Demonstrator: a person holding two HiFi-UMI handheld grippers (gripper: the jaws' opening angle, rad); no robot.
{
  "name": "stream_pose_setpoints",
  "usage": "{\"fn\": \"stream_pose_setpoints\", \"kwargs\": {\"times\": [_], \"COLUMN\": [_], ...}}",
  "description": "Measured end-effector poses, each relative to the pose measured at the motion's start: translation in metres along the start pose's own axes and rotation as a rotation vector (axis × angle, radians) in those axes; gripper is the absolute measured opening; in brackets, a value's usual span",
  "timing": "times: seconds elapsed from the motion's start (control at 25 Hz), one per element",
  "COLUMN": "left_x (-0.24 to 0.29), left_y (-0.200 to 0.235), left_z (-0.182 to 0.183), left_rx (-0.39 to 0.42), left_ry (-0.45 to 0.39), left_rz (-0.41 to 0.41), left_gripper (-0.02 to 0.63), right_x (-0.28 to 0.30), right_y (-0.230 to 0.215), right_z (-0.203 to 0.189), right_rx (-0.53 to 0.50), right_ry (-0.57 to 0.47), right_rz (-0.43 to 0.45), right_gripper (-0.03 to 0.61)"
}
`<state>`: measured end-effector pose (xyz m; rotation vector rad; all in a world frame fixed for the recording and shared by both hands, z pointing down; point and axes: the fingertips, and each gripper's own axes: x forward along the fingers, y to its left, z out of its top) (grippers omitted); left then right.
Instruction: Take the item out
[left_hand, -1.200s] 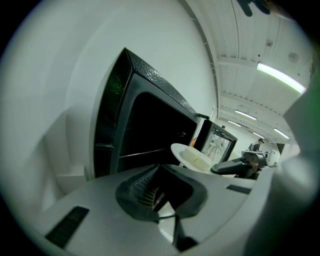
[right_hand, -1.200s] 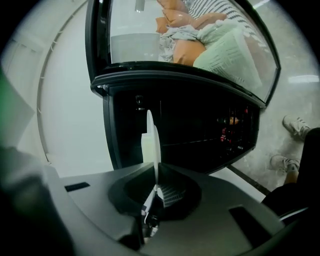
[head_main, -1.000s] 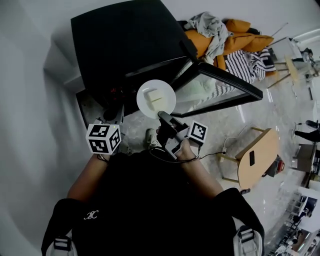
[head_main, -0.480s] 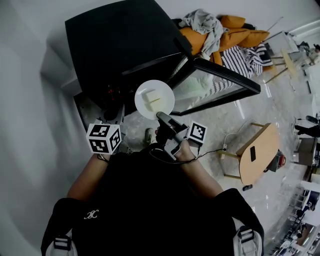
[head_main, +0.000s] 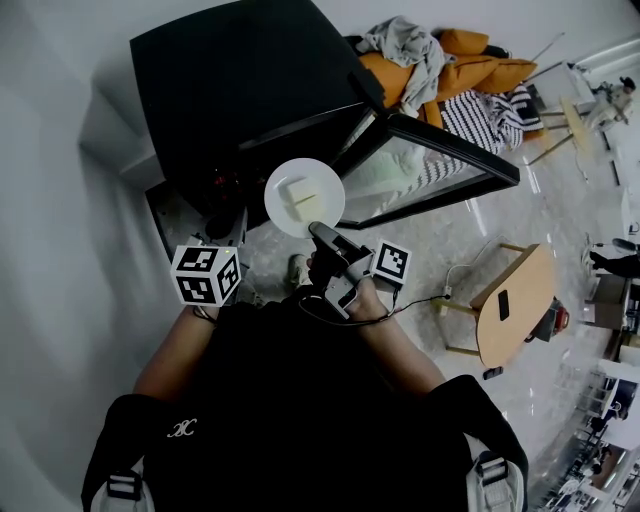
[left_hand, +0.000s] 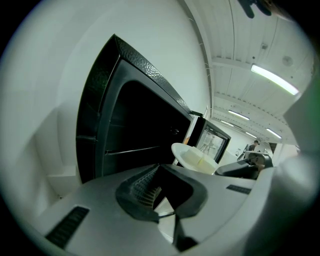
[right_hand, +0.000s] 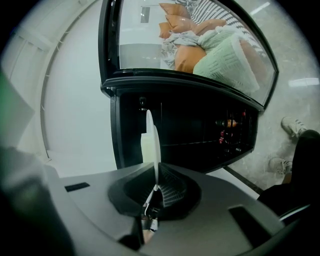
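White plate (head_main: 278, 190) with pale food blocks (head_main: 303, 193), rim clamped at 6 o'clock by right gripper (head_main: 320, 232) jaws, held just in front of open black oven (head_main: 240, 80). Left gripper (left_hand: 166, 199) at plate's 8 o'clock, jaws closed, empty.

a white counter (left_hand: 55, 175) carries the open black microwave (left_hand: 135, 125).

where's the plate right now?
Head view, centre: the white plate is clamped by its near edge in the right gripper, in front of the open black microwave, just left of its swung-open glass door.
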<state>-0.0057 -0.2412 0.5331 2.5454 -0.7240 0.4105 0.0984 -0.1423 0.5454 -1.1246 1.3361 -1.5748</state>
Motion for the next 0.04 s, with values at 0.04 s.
{"fn": "stream_pose_setpoints", "kwargs": {"times": [0.04], "left_x": [0.0002], "left_y": [0.0004], "left_z": [0.0001], "left_rx": [-0.001], "left_ry": [0.000], "left_rz": [0.000], "left_gripper": [0.008], "right_x": [0.0005], "right_y": [0.0003], "right_z": [-0.0004], "right_rx": [-0.001], "right_ry": [0.001], "right_rz": [-0.001], "right_gripper": [0.021]}}
